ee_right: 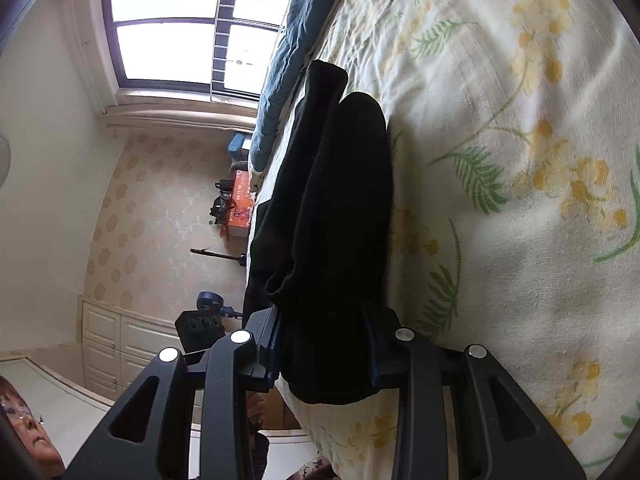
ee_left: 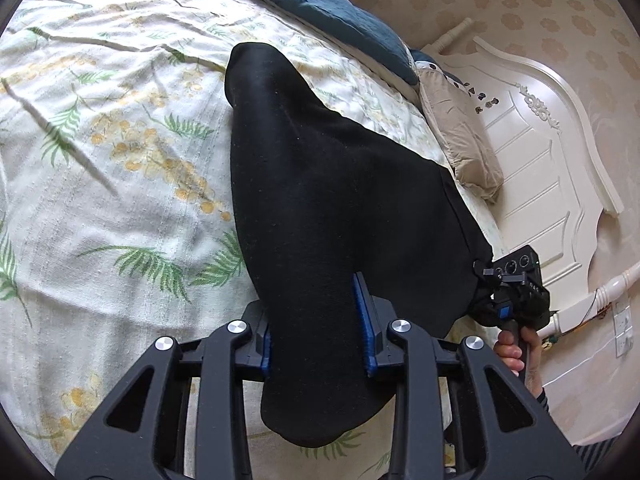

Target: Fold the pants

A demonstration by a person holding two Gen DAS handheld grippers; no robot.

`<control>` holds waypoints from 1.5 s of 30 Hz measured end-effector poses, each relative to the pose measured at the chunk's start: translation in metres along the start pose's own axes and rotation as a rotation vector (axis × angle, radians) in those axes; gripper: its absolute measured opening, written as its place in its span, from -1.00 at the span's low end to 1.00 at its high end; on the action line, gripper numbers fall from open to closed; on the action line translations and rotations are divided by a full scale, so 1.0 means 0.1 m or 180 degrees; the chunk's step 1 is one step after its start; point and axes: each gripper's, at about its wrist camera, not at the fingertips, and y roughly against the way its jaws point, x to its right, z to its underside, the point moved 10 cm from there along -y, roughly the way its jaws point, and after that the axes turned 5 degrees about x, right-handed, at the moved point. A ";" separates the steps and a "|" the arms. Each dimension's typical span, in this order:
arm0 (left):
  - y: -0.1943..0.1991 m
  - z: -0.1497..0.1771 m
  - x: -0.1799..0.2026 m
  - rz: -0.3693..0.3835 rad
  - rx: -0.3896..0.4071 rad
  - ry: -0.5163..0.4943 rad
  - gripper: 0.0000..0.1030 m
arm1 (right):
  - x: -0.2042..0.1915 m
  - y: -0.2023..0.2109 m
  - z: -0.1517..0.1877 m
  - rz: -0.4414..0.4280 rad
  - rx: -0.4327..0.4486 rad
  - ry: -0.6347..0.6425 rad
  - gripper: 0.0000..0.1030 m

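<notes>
The black pants lie stretched over the floral bedspread, one leg reaching away from me. My left gripper is shut on a bunch of the black cloth at the near end; the cloth spills back between the fingers. My right gripper shows at the right of the left wrist view, shut on the pants' far corner. In the right wrist view the right gripper clamps the black pants, whose legs run away along the bed edge.
The floral bedspread covers the bed. A blue quilt and a beige pillow lie at the head, by the white headboard. The right wrist view shows a window, white cabinets and a person's face.
</notes>
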 end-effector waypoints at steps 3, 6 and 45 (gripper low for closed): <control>0.01 0.02 -0.02 0.0023 0.0006 -0.0022 -0.39 | 0.06 0.02 0.02 -0.0038 0.0004 -0.0026 -0.37; 0.01 0.03 -0.03 0.0037 0.0013 -0.0014 -0.38 | 0.09 0.04 0.05 -0.0060 0.0011 -0.0031 -0.37; 0.50 0.28 0.02 -0.1116 0.0584 -0.0456 0.92 | 0.22 0.66 0.35 -0.0258 0.0407 -0.0204 0.13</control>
